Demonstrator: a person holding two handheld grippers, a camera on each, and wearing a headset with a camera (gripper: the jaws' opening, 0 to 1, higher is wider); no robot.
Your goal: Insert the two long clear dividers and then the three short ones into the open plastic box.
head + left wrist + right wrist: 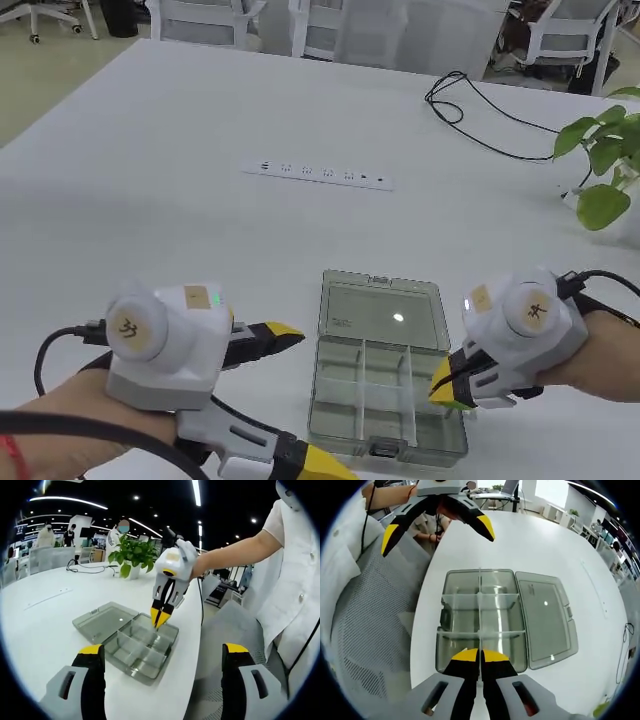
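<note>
Clear grey box (pixel 345 447) by table (pixel 200 230) edge, lid (pixel 385 310) open flat, w/ dividers (pixel 480 600) upright inside forming compts.

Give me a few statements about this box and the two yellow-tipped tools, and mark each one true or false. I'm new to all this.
1. The lid of the plastic box lies open on the table. True.
2. The left gripper has its jaws shut. False: they are spread wide apart.
3. The right gripper is at the box with its jaws together. True.
4. The box holds no partitions. False: clear dividers split it into compartments.
5. The plant stands on the person's left. False: in the head view it is at the right edge.
</note>
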